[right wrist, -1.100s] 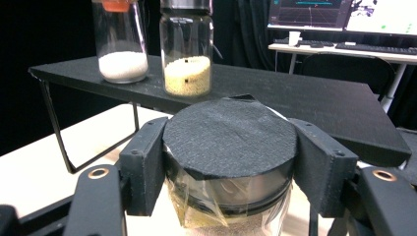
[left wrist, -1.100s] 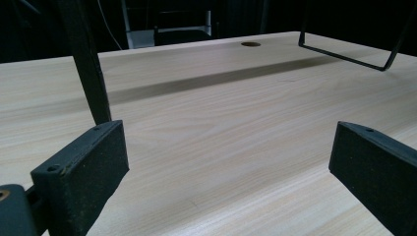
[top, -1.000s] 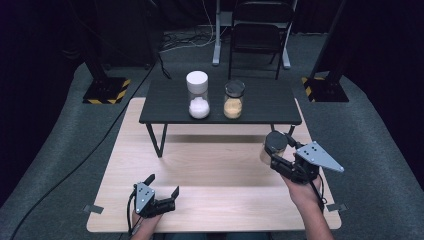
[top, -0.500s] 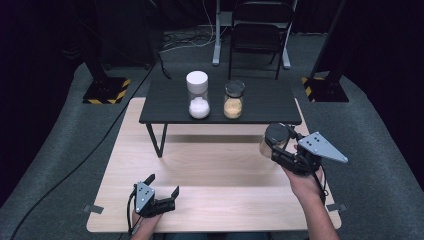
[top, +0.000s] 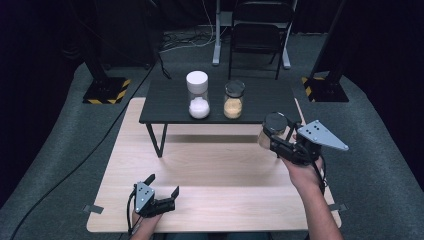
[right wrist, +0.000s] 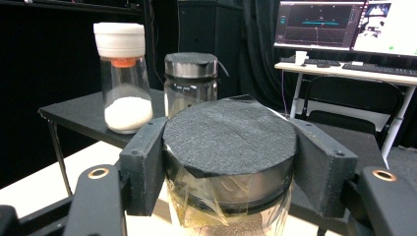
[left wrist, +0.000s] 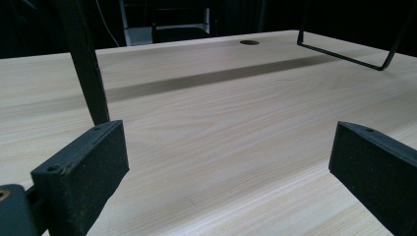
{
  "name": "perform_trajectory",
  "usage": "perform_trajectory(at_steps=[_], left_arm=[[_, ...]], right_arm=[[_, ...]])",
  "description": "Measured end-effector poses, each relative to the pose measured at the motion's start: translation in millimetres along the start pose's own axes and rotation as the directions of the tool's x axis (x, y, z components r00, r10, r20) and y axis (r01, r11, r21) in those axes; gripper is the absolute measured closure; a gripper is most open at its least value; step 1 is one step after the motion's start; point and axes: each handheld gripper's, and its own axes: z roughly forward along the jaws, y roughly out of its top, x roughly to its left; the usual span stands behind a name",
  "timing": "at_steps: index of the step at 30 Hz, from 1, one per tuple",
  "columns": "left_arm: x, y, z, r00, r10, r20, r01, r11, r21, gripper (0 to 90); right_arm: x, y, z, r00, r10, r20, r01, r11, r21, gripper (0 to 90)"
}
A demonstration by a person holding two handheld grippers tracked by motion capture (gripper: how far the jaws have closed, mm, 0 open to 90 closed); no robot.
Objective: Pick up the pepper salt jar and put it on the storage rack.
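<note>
Above the light table's [top: 210,175] right side: right gripper [top: 274,136] raised, clamped on dark-lidded clear jar [right wrist: 229,162] with tan contents; left gripper [top: 162,186] resting near, jaws apart

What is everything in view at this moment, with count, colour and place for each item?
Held jar: 1, clear glass with a black lid, clamped at the lid between the right gripper's jaws, above the light table's right side.
White-lidded jar: 1, clear with white powder, on the black table, left of the other jar.
Dark-lidded jar: 1, clear with tan contents, on the black table.
Black table: 1, small, standing on the far part of the light table.
Light wooden table: 1, pale wood, on grey carpet.
Chair: 1, black, behind the tables.
Monitors: lit, on a desk in the right gripper view.
Left gripper: 1, black, open, low at the near left edge.
Right gripper: 1, black, shut on the held jar.
</note>
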Motion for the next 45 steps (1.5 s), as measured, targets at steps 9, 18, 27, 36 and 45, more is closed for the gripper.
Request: perform_trajectory(at_steps=[9,18,27,36,45], left_arm=[[0.5,0.1,0.4,1.0000,-0.007,-0.002,0.007,1.0000,0.003,1.2],[0.9,0.4,0.8,1.0000,-0.008,0.002,0.008,0.9999,0.008,1.2],[1.1,0.3,0.6,1.0000,-0.009,0.002,0.009,0.9999,0.008,1.2],[2.0,0.6,1.3,0.9998,-0.017,0.007,0.017,0.9998,0.013,1.2],[2.6,0.6,1.3,0.9997,-0.023,0.010,0.023,0.9996,0.014,1.2]], right_arm=[[-1.5,12.9,11.0,1.0000,0.001,0.003,-0.001,1.000,-0.009,34.3],[-4.7,21.4,20.0,0.9999,0.005,0.013,-0.004,1.000,-0.015,34.3],[-6.2,28.6,27.1,0.9998,-0.003,0.020,0.004,1.000,-0.015,34.4],[-9.8,34.2,41.0,0.9997,0.001,0.025,-0.001,1.000,-0.016,34.3],[-14.4,34.7,56.9,0.9994,0.006,0.033,-0.006,1.000,0.002,34.3]])
